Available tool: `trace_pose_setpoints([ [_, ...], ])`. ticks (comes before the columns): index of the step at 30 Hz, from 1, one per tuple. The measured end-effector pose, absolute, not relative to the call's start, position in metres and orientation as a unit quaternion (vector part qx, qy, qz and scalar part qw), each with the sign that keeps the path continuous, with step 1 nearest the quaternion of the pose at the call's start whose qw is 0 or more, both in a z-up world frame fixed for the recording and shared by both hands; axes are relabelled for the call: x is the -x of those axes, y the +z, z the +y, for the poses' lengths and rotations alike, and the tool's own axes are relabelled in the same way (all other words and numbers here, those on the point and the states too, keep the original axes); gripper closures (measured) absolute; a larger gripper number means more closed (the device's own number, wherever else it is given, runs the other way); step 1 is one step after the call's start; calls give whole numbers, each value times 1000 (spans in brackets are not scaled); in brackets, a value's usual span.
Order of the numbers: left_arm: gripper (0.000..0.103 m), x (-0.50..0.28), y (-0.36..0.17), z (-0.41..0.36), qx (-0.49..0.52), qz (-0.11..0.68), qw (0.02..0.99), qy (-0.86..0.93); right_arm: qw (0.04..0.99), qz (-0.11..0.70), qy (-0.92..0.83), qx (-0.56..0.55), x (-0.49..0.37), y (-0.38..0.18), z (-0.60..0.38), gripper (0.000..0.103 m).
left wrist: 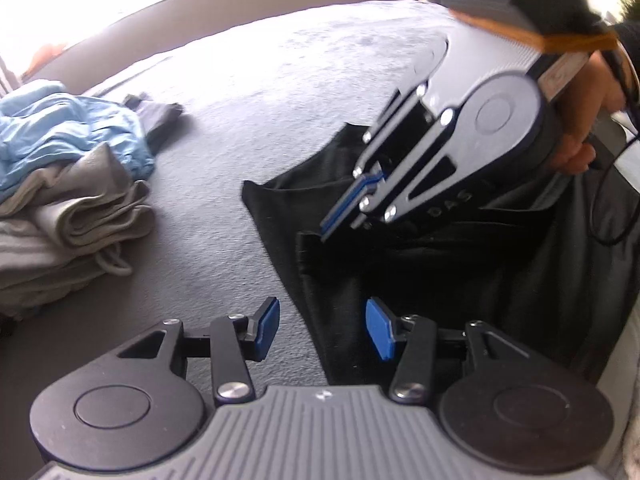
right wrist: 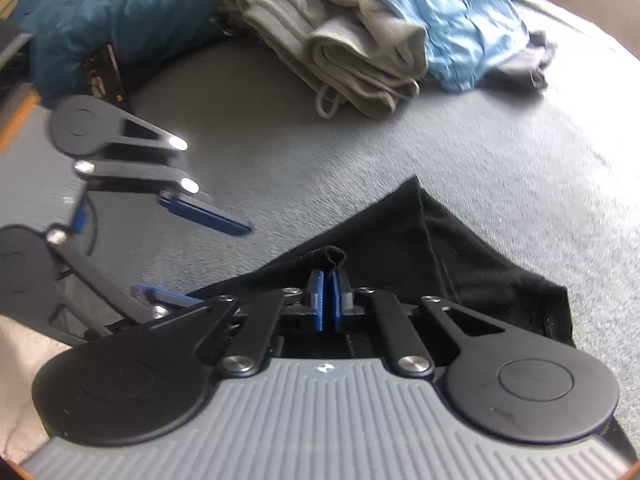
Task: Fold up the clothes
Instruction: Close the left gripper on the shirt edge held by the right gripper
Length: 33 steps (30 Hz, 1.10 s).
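With folded grey garments [right wrist: 360, 68] already stacked beyond, the crumpled black cloth garment [left wrist: 440, 280] lies unfolded on the grey carpeted floor [left wrist: 300, 92], its edge pinched in the right gripper [right wrist: 328, 300] while the left gripper [left wrist: 322, 332] hangs half-open beside it

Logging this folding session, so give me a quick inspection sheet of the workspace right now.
Surface: grey carpet, bare in the middle.
Job's things: black garment spread flat, one edge bunched.
Clutter: grey folded clothes under a light blue garment; teal fabric behind.
Grippers: right gripper shut on the black garment's edge; left gripper open above its hem.
Cables: black cable by the hand.
Surroundings: bright window, washed out.
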<state>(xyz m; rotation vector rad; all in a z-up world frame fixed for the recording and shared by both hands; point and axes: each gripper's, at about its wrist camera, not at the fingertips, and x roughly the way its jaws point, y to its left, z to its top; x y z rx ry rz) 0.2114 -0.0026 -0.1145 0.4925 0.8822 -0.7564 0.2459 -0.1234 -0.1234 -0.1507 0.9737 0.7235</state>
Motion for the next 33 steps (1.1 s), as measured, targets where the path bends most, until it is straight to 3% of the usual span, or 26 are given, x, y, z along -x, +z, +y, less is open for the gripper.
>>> trace_pose_setpoints([
  [14,53,-234,-131,-11,-253,408,783,-394,813,455,347,110,-249,-120,-119,97],
  [16,53,-232,-132,-11,-258,406,783,-394,812,465,341,91,-253,-121,-124,92],
  [18,53,-230,-133,-11,-263,405,783,-392,812,473,331,85,-256,-123,-127,79],
  [23,53,-226,-133,-11,-271,397,785,-391,801,496,325,80,-261,-134,-129,75],
  [26,53,-223,-131,-12,-281,390,785,-392,799,494,331,87,-258,-138,-125,77],
  [28,53,-222,-130,-12,-284,388,784,-393,799,490,333,101,-255,-140,-120,84],
  [30,52,-222,-128,-11,-282,387,785,-393,798,485,340,110,-252,-139,-117,98],
  [33,52,-223,-126,-10,-280,388,785,-394,807,463,344,127,-244,-129,-116,100],
])
